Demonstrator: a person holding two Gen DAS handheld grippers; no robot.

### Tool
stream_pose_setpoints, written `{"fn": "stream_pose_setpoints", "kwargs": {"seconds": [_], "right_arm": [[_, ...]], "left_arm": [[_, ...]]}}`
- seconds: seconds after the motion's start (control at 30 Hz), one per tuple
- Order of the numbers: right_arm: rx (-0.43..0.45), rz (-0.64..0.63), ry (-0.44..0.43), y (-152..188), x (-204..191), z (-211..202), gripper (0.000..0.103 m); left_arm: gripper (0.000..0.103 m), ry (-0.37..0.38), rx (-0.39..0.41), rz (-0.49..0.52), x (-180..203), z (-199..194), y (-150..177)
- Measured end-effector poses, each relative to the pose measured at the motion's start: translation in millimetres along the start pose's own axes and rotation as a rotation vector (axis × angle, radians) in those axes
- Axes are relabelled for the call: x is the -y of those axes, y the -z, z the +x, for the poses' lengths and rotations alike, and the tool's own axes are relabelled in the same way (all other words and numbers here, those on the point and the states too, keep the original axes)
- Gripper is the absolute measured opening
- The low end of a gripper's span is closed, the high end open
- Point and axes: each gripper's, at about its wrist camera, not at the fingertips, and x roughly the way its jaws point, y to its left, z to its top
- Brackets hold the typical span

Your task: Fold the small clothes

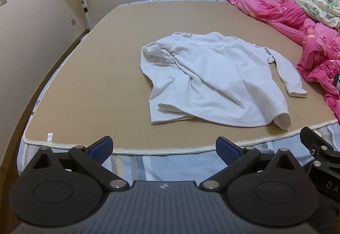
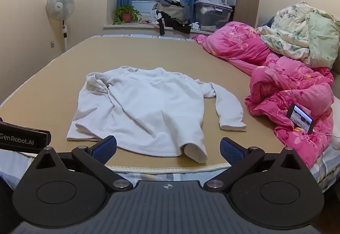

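- The white long-sleeved top (image 1: 204, 78) lies rumpled on the tan mat (image 1: 85, 76), at about 12 o'clock from the left gripper (image 1: 164, 149) and 11 o'clock from the right gripper (image 2: 168, 149). Both grippers hang short of the mat's near edge with fingers spread wide and nothing between them.
- The hem corner (image 2: 194, 152) nearest the right gripper curls up into a roll. A pinch there probably catches one layer only, so the fold comes out skewed.
- The left sleeve (image 1: 155, 53) is bunched over the shoulder at 11 o'clock. Folding before it is spread out likely traps a lump inside.
- The right sleeve (image 2: 229, 106) trails toward the pink quilt (image 2: 286, 89) at 2 o'clock. A wide sweep could snag the quilt or knock the phone (image 2: 300, 118) propped on it.
- The mat looks smooth, so the top may slide instead of creasing if it is dragged.
- Both grippers reaching for the near hem at once may collide.
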Motion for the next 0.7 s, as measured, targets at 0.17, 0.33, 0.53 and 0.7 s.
{"fn": "stream_pose_setpoints", "kwargs": {"seconds": [0.17, 0.33, 0.53, 0.7], "right_arm": [[-0.003, 0.001, 0.0, -4.1, -2.0, -0.1, 0.102], [0.002, 0.005, 0.002, -4.0, -2.2, -0.7, 0.102], [0.001, 0.004, 0.0, -4.0, -3.0, -0.3, 0.102], [0.0, 0.005, 0.002, -4.4, -3.0, -0.4, 0.102]], "left_arm": [[0.103, 0.001, 0.0, -0.001, -1.6, -0.4, -0.7], [0.103, -0.003, 0.005, -0.001, -1.7, -0.2, -1.0], [0.103, -0.007, 0.011, 0.006, -2.8, -5.6, -3.4], [0.103, -0.007, 0.011, 0.006, -3.5, -5.5, -3.8]]}}
